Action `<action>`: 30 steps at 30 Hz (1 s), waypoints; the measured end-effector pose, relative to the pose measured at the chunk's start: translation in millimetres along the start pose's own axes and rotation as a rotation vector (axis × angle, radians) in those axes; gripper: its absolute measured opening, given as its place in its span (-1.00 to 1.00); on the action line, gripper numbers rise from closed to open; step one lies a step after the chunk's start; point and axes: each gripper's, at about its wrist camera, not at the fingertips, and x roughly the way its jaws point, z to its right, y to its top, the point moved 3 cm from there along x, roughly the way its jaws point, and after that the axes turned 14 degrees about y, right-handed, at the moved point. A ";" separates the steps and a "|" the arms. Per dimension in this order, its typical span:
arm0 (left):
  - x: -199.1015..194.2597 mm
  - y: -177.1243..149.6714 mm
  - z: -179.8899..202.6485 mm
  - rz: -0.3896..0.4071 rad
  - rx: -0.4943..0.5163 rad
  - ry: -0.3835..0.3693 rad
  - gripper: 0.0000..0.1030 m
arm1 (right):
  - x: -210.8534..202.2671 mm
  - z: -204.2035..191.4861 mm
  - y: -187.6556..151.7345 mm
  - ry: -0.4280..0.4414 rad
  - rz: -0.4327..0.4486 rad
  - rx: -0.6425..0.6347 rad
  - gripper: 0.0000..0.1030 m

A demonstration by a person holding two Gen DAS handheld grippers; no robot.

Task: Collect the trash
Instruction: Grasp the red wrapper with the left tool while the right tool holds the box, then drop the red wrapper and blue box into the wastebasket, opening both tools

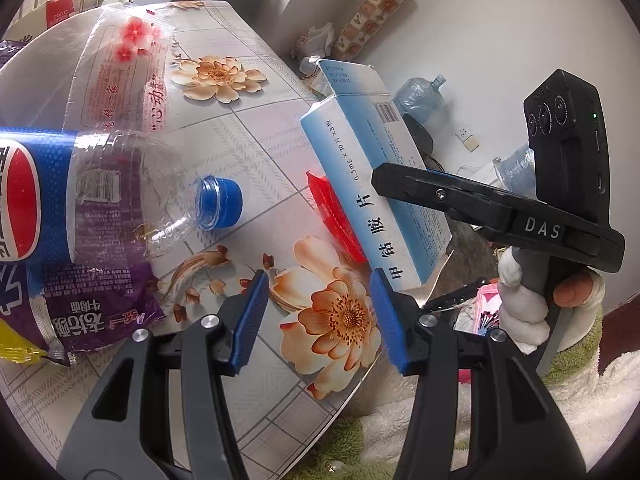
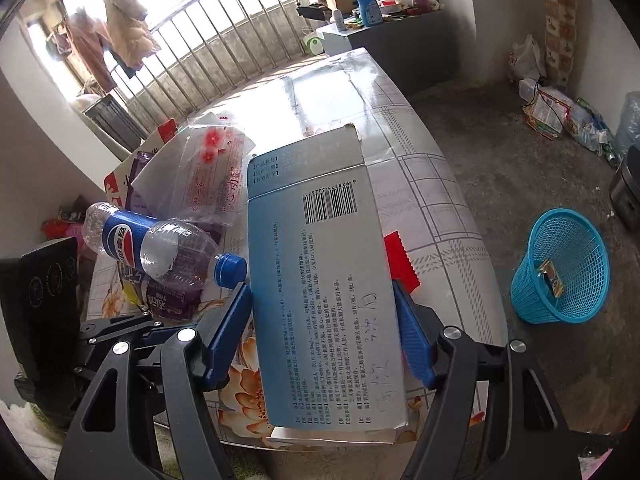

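My right gripper (image 2: 324, 332) is shut on a light blue medicine box (image 2: 320, 280), pads on both long sides, holding it over the table's near edge. The box also shows in the left wrist view (image 1: 376, 184), with the right gripper's finger (image 1: 440, 196) on it. My left gripper (image 1: 320, 320) is open and empty above the flowered tablecloth (image 1: 240, 140). An empty Pepsi bottle (image 1: 100, 192) with a blue cap lies on its side at left, also in the right wrist view (image 2: 160, 244). A red plastic piece (image 2: 402, 260) lies beside the box.
A purple snack wrapper (image 1: 88, 300) and a clear printed bag (image 1: 120, 72) lie under and behind the bottle. A blue mesh waste basket (image 2: 560, 268) stands on the concrete floor at right, with a wrapper inside. Litter and bags lie by the far wall (image 2: 552, 104).
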 end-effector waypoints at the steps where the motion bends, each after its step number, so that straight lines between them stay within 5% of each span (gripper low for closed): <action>1: 0.2 0.8 0.8 0.000 -0.001 -0.004 -0.06 | -6.1 3.1 -0.2 0.014 0.014 0.015 0.32; 11: 12.8 14.0 7.3 -0.019 -0.037 -0.067 -0.13 | -24.3 43.3 -13.7 0.084 0.072 0.188 0.32; 18: 44.4 27.3 4.5 -0.086 -0.113 -0.094 -0.57 | -18.1 63.8 -24.7 0.098 0.074 0.253 0.32; 21: 53.8 31.2 7.3 -0.100 -0.121 -0.071 -0.88 | -17.0 69.5 -26.3 0.124 0.082 0.273 0.32; 30: 37.3 63.9 47.9 -0.014 -0.018 -0.004 -0.94 | -69.3 110.7 -26.0 0.191 0.254 0.376 0.32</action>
